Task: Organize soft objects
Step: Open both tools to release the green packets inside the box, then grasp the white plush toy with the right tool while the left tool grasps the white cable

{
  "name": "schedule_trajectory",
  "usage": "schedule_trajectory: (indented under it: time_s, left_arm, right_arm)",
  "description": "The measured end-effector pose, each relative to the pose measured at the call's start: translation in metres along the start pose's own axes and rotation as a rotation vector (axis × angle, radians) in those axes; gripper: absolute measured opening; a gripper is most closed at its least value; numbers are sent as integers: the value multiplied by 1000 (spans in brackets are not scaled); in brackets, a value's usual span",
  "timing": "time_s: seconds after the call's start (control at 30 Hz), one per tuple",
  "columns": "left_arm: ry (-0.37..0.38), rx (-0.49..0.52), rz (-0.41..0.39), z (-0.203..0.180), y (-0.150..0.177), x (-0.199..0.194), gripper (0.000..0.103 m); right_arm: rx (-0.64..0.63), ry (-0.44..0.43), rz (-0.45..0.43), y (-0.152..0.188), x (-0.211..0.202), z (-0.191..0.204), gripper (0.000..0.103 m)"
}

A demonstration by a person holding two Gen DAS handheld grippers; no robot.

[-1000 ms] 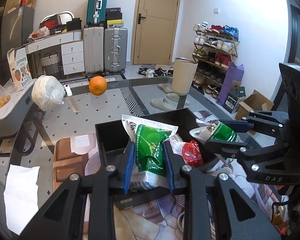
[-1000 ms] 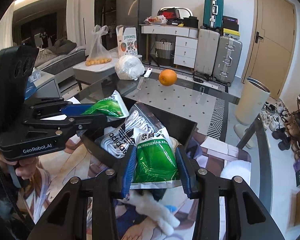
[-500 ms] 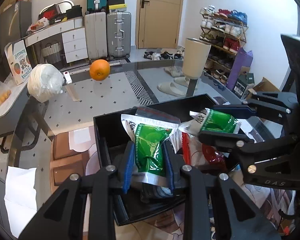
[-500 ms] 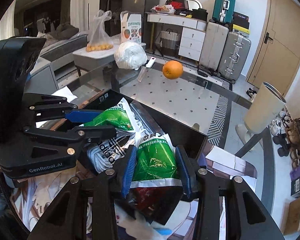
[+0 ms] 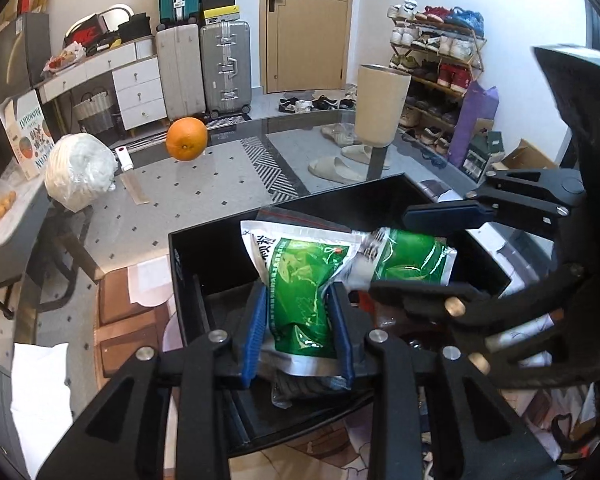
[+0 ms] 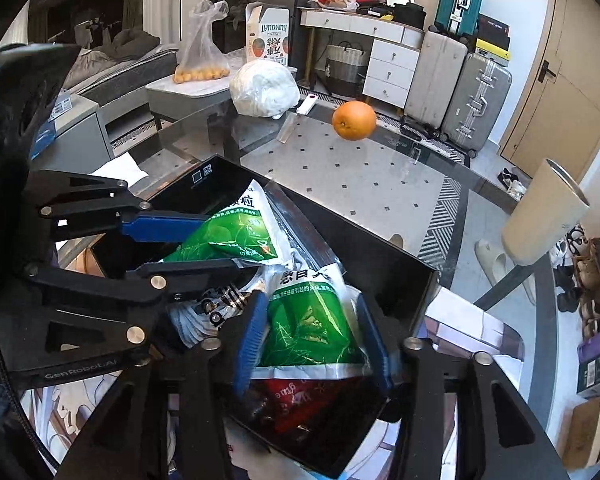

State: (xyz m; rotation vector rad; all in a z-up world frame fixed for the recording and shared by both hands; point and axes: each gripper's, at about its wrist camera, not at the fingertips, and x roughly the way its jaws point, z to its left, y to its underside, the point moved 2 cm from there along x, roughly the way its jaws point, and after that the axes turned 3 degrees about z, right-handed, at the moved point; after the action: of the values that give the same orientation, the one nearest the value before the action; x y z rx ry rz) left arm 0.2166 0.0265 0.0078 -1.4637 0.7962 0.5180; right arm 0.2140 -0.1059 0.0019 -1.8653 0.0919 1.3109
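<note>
A black bin (image 5: 204,256) stands on the glass table and also shows in the right wrist view (image 6: 380,256). My left gripper (image 5: 298,316) is shut on a green and white pouch (image 5: 300,276) and holds it over the bin. It also shows in the right wrist view (image 6: 224,236). My right gripper (image 6: 312,334) is shut on a second green pouch (image 6: 312,324) over the bin, also seen in the left wrist view (image 5: 412,256). A red packet (image 6: 300,396) and a white bag with dark print (image 6: 204,312) lie in the bin below.
An orange (image 5: 186,139), a white plastic bundle (image 5: 80,170) and a small white stick (image 5: 124,158) lie on the far part of the glass table (image 5: 228,176). A beige bin (image 5: 382,110) stands beyond the table. A printed mat (image 6: 80,412) lies under the bin.
Both grippers have moved forward and down with their pouches, so the pouches now hang lower in the black bin and closer together.
</note>
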Motion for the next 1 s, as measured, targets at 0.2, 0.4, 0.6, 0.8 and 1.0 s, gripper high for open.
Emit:
schedule_trajectory:
  time_s: [0.2,0.4,0.6,0.8,1.0]
  left_arm:
    - [50,-29,-39,-4,4,-12,56]
    - [50,-41,-76,-11,16,-33,81]
    - [27,-54,-135,-18,33,-59,103]
    - [5,-59,-131,-19,47,-70,103]
    - [-27,-73,-138,-22,62,-79,103]
  right_arm:
    - [11,15,-85,7,-37,0,75]
    - [93,15,-117,28,-64,-10,90]
    - [159,-22,-171,52,-83,-13,102]
    - [206,-36,-170,73,-90,-13,102]
    - [203,-36,-152,87,-91,-12,102]
